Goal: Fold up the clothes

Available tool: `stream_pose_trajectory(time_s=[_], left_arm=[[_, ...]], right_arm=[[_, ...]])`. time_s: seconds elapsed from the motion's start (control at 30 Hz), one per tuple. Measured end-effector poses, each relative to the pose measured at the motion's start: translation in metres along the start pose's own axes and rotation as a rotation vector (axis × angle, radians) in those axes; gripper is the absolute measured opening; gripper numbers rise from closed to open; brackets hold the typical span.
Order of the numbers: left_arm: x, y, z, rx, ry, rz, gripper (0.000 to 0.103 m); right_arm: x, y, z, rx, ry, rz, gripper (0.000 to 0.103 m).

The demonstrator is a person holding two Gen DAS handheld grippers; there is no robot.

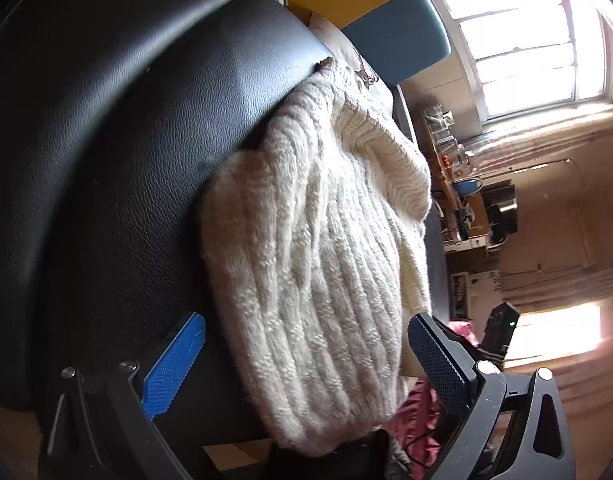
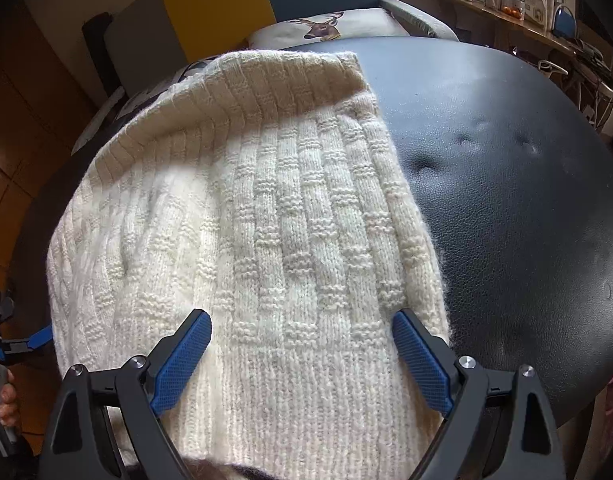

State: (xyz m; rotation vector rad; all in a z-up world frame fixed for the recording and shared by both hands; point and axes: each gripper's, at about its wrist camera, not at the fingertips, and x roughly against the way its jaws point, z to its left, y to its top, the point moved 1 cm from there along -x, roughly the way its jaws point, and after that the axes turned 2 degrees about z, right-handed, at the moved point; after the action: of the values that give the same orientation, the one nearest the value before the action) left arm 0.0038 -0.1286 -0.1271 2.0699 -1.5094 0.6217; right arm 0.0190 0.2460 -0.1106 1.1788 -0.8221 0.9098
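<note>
The black leather counter (image 2: 506,208) is the largest surface; its rounded top fills the right wrist view from 12 to 4 o'clock and the left wrist view from 8 to 12 o'clock. The cream knitted sweater (image 2: 266,220) lies folded on this counter. In the right wrist view it covers the centre and the 9 o'clock side, with one ribbed band curving across at 11 o'clock and another ribbed band at 6 o'clock, between the fingers. In the left wrist view the sweater (image 1: 318,260) drapes over the counter edge, running from 12 to 6 o'clock.

Behind the counter, at 12 o'clock in the right wrist view, a deer-print cushion (image 2: 326,26) rests against yellow and blue panels (image 2: 218,4). A cluttered shelf (image 2: 506,4) stands at 1 o'clock.

The right gripper (image 2: 302,334) is spread wide, jaws over the sweater and gripping nothing. The left gripper (image 1: 306,340) is likewise spread wide, the sweater fold lying between its fingers, unclamped.
</note>
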Motion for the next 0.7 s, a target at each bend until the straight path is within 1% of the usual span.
stream_pose_trajectory(time_s=[0.07, 0.13, 0.2, 0.23, 0.27, 0.3, 0.33, 0.37, 0.43, 0.53, 0.57, 0.6, 0.63, 0.7], left_arm=[[-0.003, -0.002, 0.000, 0.035, -0.037, 0.007, 0.100], [-0.005, -0.002, 0.002, 0.064, -0.067, 0.014, 0.098], [-0.004, -0.003, 0.001, 0.059, -0.066, 0.011, 0.089], [-0.007, -0.005, 0.002, 0.056, -0.056, 0.023, 0.074], [-0.010, -0.007, 0.002, 0.055, -0.045, 0.036, 0.051], [-0.014, -0.007, 0.004, 0.061, -0.031, 0.049, 0.042], [-0.016, -0.009, 0.005, 0.070, -0.030, 0.047, 0.028], [-0.017, -0.010, 0.007, 0.079, -0.031, 0.042, 0.023], [-0.020, -0.013, 0.011, 0.096, -0.035, 0.032, 0.022], [-0.021, -0.014, 0.016, 0.132, -0.061, 0.020, 0.022], [-0.020, -0.013, 0.014, 0.119, -0.048, 0.016, 0.013], [-0.018, -0.009, 0.009, 0.096, -0.036, 0.000, 0.008], [-0.017, -0.006, 0.003, 0.073, -0.026, -0.019, 0.007], [-0.001, 0.011, -0.014, 0.034, -0.050, -0.098, 0.007]], right_arm=[[-0.005, 0.000, 0.009, 0.031, -0.026, 0.000, 0.100], [-0.009, -0.001, 0.016, 0.056, -0.051, -0.001, 0.101], [-0.012, -0.002, 0.020, 0.069, -0.060, -0.007, 0.102], [-0.012, -0.003, 0.021, 0.071, -0.060, -0.011, 0.102], [-0.011, -0.007, 0.020, 0.070, -0.057, -0.016, 0.102], [-0.009, -0.010, 0.019, 0.069, -0.053, -0.020, 0.102], [-0.008, -0.013, 0.018, 0.067, -0.049, -0.025, 0.102], [-0.008, -0.015, 0.018, 0.068, -0.047, -0.029, 0.102], [-0.006, -0.019, 0.017, 0.082, -0.055, -0.032, 0.103], [0.006, -0.028, 0.012, 0.089, -0.067, -0.029, 0.103], [0.007, -0.028, 0.011, 0.084, -0.064, -0.028, 0.103], [0.008, -0.027, 0.011, 0.076, -0.058, -0.028, 0.103], [0.009, -0.026, 0.010, 0.069, -0.055, -0.026, 0.102], [0.007, -0.021, 0.007, 0.058, -0.074, -0.017, 0.102]])
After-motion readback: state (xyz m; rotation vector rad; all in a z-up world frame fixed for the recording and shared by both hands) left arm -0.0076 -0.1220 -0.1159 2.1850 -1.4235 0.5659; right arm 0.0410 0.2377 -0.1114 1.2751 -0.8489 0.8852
